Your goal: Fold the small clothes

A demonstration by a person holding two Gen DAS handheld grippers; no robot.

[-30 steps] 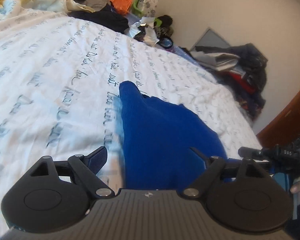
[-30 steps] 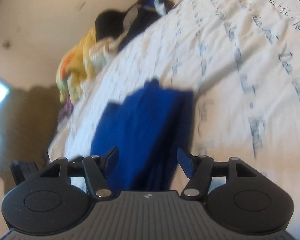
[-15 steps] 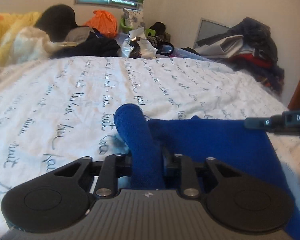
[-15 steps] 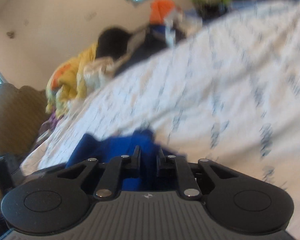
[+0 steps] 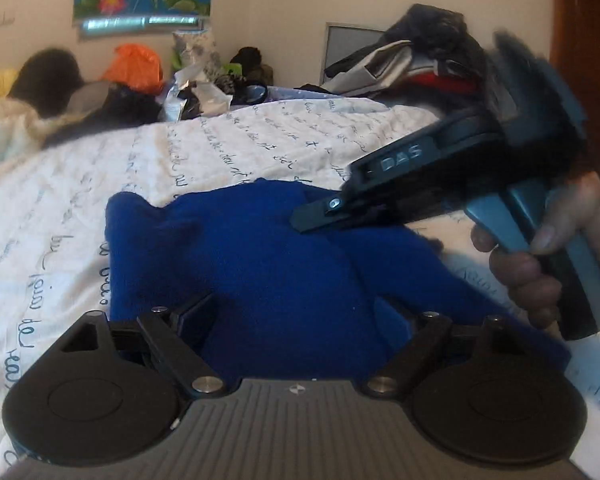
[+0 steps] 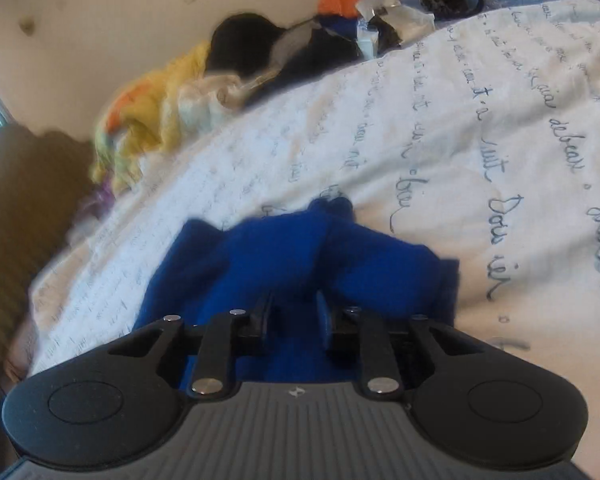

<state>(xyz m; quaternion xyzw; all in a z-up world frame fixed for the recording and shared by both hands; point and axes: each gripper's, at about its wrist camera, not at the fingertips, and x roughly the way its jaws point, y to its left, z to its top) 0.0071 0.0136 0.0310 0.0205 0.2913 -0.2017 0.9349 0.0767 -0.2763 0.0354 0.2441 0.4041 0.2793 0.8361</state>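
Observation:
A small blue garment lies bunched on the white bedsheet printed with script. My left gripper hangs over its near edge, jaws opening wide; the cloth lies under and between the fingers, and the pads do not press on it. In the left wrist view a hand holds my right gripper, whose tips rest on the garment's far right part. In the right wrist view my right gripper is narrow, with a fold of the blue garment pinched between the pads; its jaws are opening slightly.
Loose clothes and bags crowd the far edge of the bed: a yellow blanket, a black heap, an orange bag. A dark pile of clothes rises at the right. A brown headboard borders the left.
The left gripper closed on a raised fold of the blue garment, then let it go and spread open. The right gripper closed on the garment and came in over it from the right.

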